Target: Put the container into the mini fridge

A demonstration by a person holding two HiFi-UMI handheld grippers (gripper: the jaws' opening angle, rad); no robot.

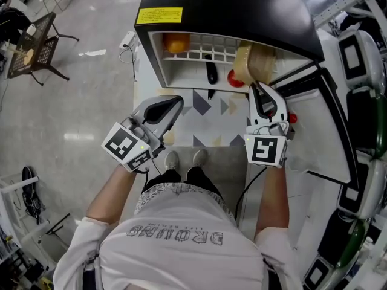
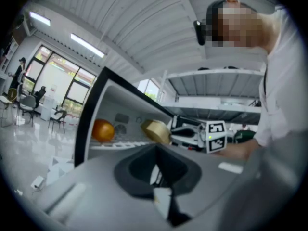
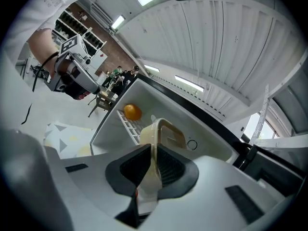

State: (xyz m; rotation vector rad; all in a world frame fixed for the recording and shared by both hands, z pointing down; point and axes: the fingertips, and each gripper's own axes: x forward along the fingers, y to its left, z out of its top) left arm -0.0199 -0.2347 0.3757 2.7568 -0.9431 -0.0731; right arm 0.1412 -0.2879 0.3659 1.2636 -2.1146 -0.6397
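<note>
The mini fridge (image 1: 242, 8) stands open in front of me, black on top with a white inside. A beige lidded container (image 1: 254, 64) is tilted on edge at the fridge's mouth, above the right end of the wire shelf (image 1: 199, 56). My right gripper (image 1: 258, 89) is shut on the rim of the container (image 3: 166, 134). The jaws of my left gripper (image 1: 163, 109) are together with nothing between them; it hangs left of the opening, over the floor mat. From the left gripper view the container (image 2: 156, 130) shows at the fridge front.
An orange (image 1: 176, 43) lies on the shelf's left end, with a black object (image 1: 211, 71) and a red one (image 1: 235, 77) below the shelf. The fridge door (image 1: 314, 132) is swung open to the right. A patterned mat (image 1: 205, 104) lies below; a black chair (image 1: 36, 41) stands far left.
</note>
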